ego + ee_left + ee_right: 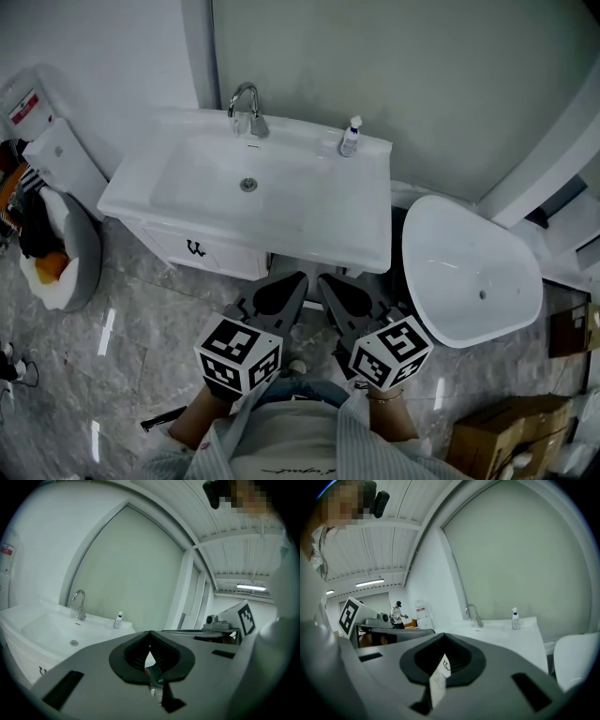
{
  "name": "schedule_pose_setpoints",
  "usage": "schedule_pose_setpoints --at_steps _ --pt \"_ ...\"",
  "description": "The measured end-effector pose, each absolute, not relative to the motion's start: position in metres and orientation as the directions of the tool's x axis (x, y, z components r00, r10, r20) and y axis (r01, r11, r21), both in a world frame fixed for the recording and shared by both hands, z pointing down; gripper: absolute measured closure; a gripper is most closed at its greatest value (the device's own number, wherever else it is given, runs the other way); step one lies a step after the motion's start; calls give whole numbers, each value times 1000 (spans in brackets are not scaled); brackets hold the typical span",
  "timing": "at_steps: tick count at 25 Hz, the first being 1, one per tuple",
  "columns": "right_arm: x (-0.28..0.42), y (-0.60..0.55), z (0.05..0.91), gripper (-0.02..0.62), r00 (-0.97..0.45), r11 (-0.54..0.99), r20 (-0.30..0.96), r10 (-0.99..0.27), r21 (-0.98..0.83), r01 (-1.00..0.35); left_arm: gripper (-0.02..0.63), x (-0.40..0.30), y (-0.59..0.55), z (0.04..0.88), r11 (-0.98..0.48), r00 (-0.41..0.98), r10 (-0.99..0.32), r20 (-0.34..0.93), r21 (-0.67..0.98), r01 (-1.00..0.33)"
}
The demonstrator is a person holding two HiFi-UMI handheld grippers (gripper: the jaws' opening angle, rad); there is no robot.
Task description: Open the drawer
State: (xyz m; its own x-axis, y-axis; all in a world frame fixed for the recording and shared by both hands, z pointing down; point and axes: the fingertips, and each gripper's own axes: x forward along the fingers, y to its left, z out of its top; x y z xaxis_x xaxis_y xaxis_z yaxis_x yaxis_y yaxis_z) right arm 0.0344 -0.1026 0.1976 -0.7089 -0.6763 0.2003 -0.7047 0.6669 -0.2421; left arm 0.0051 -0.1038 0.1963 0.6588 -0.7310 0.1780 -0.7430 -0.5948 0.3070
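In the head view I hold the left gripper (284, 289) and the right gripper (339, 292) side by side, both aimed at the white drawer (225, 257) under the basin (141, 187). The drawer sits flush and closed. In the left gripper view the jaws are pressed together on nothing. The right gripper view shows the same, tips meeting and empty.

Marble floor (122, 375) with sink cabinet (187, 246), tub (469, 272), cardboard box (502, 436)

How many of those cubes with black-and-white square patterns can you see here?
2. The left cube rides on the left tongs, low in the head view; the right cube rides on the right tongs beside it. None seem hidden.
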Motion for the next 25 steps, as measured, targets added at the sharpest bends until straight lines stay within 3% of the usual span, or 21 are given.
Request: schedule_pose_setpoints --at_steps 25 --pt "30 -112 206 589 -740 682 203 -641 -290 -671 589 1 -114 205 -576 654 -735 179 342 -742"
